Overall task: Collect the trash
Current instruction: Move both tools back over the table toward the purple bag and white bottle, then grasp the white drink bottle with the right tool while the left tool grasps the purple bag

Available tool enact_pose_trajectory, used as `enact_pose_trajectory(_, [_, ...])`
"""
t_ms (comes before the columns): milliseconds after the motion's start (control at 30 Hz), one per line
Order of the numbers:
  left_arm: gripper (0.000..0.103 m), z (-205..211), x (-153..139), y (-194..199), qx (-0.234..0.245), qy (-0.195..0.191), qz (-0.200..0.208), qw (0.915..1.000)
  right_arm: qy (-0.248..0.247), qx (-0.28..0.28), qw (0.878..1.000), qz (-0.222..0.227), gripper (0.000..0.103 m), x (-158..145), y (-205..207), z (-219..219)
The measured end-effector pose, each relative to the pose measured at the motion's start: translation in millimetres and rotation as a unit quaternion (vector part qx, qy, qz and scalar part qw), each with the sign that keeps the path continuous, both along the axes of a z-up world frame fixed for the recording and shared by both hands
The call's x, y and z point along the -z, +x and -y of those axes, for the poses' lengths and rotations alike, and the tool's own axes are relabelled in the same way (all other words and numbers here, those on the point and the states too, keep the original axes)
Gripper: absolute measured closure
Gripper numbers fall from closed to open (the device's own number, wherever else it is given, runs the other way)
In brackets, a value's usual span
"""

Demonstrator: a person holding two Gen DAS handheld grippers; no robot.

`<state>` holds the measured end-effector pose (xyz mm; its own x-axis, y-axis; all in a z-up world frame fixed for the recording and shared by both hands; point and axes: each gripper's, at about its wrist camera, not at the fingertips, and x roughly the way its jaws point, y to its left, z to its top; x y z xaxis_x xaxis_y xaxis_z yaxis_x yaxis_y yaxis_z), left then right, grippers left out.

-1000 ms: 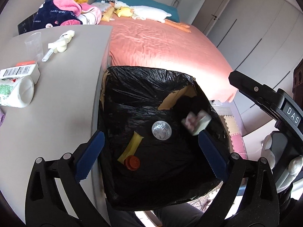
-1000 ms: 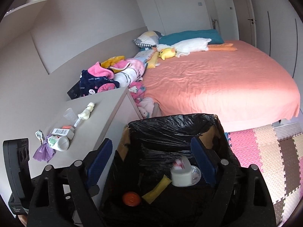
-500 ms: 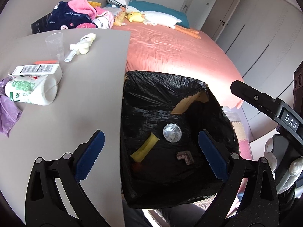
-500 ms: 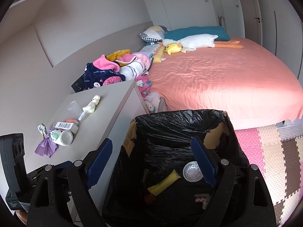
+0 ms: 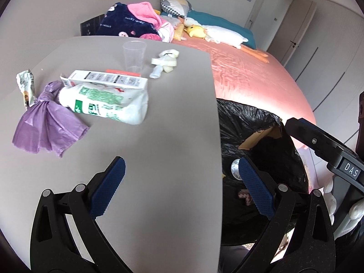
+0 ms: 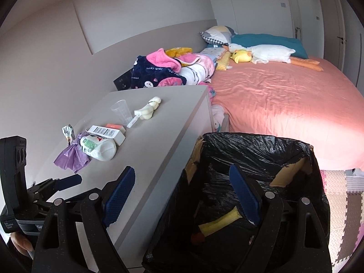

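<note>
A bin lined with a black bag (image 5: pixel 254 122) (image 6: pixel 250 150) stands beside a grey cabinet top (image 5: pixel 170 118) (image 6: pixel 163 122). Inside lie a yellow wrapper (image 6: pixel 218 221), a red cap (image 6: pixel 196 237) and a silver lid (image 5: pixel 234 171). On the cabinet lie a white and green bottle (image 5: pixel 107 103) (image 6: pixel 100 149), a white carton (image 5: pixel 107 79), a purple bag (image 5: pixel 47 127), a foil wrapper (image 5: pixel 26 84), a clear cup (image 5: pixel 134 55) and a cream bundle (image 5: pixel 166 62). My left gripper (image 5: pixel 182 180) is open and empty over the cabinet's right edge. My right gripper (image 6: pixel 182 193) is open and empty between cabinet and bin.
A bed with a pink sheet (image 6: pixel 284 102) lies behind the bin, with pillows and plush toys (image 6: pixel 261 52) at its head. Clothes (image 6: pixel 163 70) are piled behind the cabinet. Foam floor mats (image 6: pixel 341 195) lie at the right.
A white crumpled item fell into the bin and dropped out of sight. My left gripper swung left from over the bin to over the cabinet top. My right gripper shifted left too.
</note>
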<state>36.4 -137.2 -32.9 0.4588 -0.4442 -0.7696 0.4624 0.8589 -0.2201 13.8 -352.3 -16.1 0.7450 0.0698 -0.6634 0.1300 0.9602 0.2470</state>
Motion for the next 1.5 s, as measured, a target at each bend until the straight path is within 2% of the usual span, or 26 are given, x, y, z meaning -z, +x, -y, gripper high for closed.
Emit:
enact_pose_trajectory(300, [0.007,-48,-2,16,-0.047,0.011,0.006,0.9988,-0.004,-0.053,0.999,-0.005,0.018,2,34,-41])
enact_pose_trajectory(500, [0.007,-80,-2,27,-0.082,0.006,0.013,0.9965,-0.026,-0.104,0.994,-0.009,0.018,2,57,-75])
enact_pose_trajectory(767, [0.007,-116,1,44,-0.123,0.018,0.008,0.9922,-0.041,-0.153,0.987,-0.011,0.018,4,86,-111])
enact_pose_trajectory(1100, [0.007,-153,4,64,-0.163,0.021,-0.001,0.9865,-0.094,-0.224,0.97,-0.012,0.018,12,108,-156])
enact_pose_trajectory(1333, [0.007,-161,-1,72,-0.17,0.027,0.012,0.9849,-0.147,-0.274,0.95,-0.014,0.019,20,122,-189])
enact_pose_trajectory(1500, [0.007,-163,-6,75,-0.169,0.033,0.023,0.9848,-0.161,-0.286,0.944,-0.03,0.029,30,135,-199])
